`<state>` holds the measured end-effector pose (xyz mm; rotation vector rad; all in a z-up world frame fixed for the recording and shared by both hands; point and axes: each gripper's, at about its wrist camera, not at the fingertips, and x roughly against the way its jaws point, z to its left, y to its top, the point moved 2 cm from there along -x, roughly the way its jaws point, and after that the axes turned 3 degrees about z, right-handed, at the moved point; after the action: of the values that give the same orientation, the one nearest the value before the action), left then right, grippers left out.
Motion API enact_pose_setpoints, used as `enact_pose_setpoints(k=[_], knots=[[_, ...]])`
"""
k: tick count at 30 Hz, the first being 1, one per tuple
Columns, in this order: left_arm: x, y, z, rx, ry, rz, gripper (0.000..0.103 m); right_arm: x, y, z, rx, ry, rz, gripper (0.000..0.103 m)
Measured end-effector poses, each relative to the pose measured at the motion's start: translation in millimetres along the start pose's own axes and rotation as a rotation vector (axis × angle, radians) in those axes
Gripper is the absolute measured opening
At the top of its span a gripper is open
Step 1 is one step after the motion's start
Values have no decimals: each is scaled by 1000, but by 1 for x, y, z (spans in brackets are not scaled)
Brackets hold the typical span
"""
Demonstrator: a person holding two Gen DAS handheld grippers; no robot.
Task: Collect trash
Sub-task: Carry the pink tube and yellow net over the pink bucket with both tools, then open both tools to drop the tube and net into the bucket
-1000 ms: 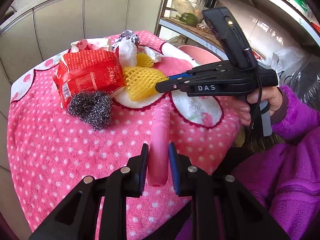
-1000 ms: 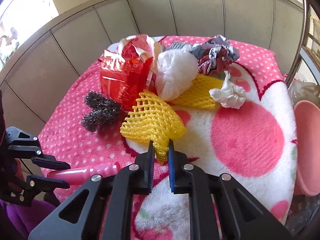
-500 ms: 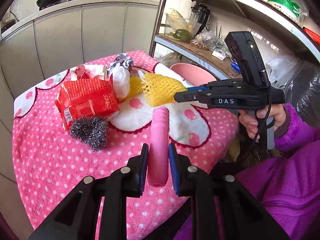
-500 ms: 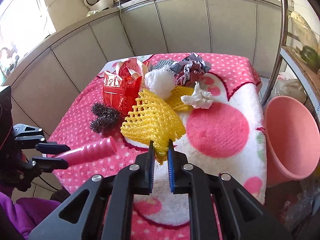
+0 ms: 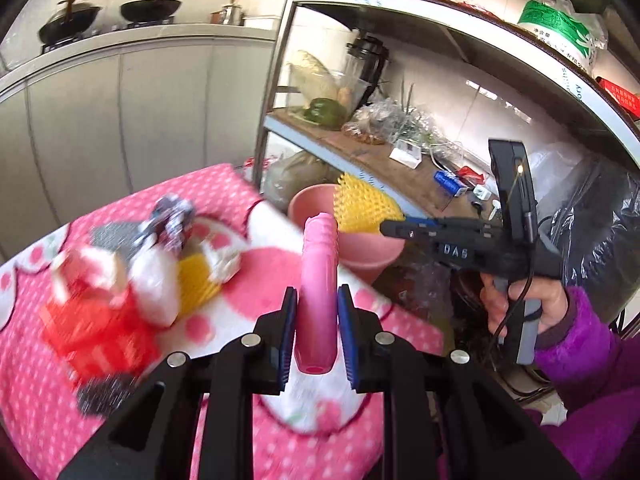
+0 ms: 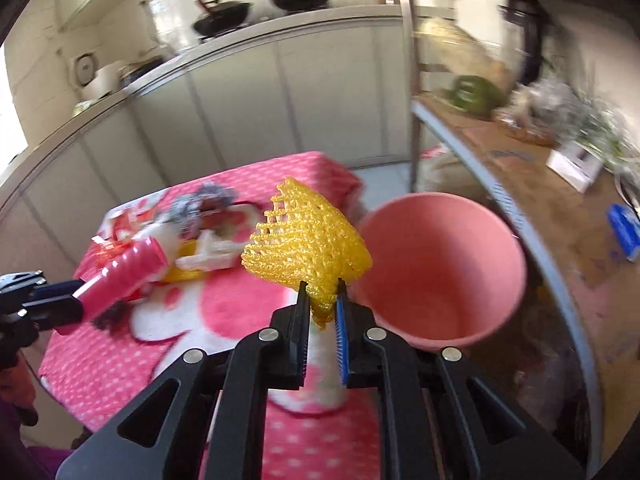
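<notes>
Both grippers had swung right off the pink dotted tablecloth [image 5: 48, 400] toward the pink plastic bucket [image 6: 440, 272]. L gripper [image 5: 318, 340] was clamped on the pink ribbed plastic tube [image 5: 320, 280]; R gripper [image 6: 322, 312] pinched one corner of the yellow foam fruit net [image 6: 304, 240], near the bucket's left rim. Risk: net could snag the rim or slip early from that thin pinch.

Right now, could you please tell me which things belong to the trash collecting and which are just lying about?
Job: yellow net, pink tube, pink bin, red wrapper, tissue.
Lying about: woks, green pepper, blender.
</notes>
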<state>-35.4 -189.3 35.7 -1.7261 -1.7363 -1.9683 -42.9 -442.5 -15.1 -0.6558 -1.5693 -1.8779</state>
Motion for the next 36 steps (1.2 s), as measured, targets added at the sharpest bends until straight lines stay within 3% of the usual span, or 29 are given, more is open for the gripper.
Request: enact_pose_setpoints(k=[5,11,20,27,31,36], knots=[[-72,46,-28,-21,-34,70,20,-18,-4,-53,-89,-116,40,12],[-169,86,-45,-31,-10,171,20,-54,-8,-77,-140,-157,115,12],[-282,100,-41,54,24,332,20,-107,-4,-85,-110,-223,237,12],[-322,98,-35,77,76,419,20,-143,-5,-87,-113,-193,364,13],[-331,98,-30,103,67,446,20,-154,-8,-90,-127,-146,416,16],[-332,95,-28,119,49,446,21,-152,-8,-87,-124,-116,407,42]])
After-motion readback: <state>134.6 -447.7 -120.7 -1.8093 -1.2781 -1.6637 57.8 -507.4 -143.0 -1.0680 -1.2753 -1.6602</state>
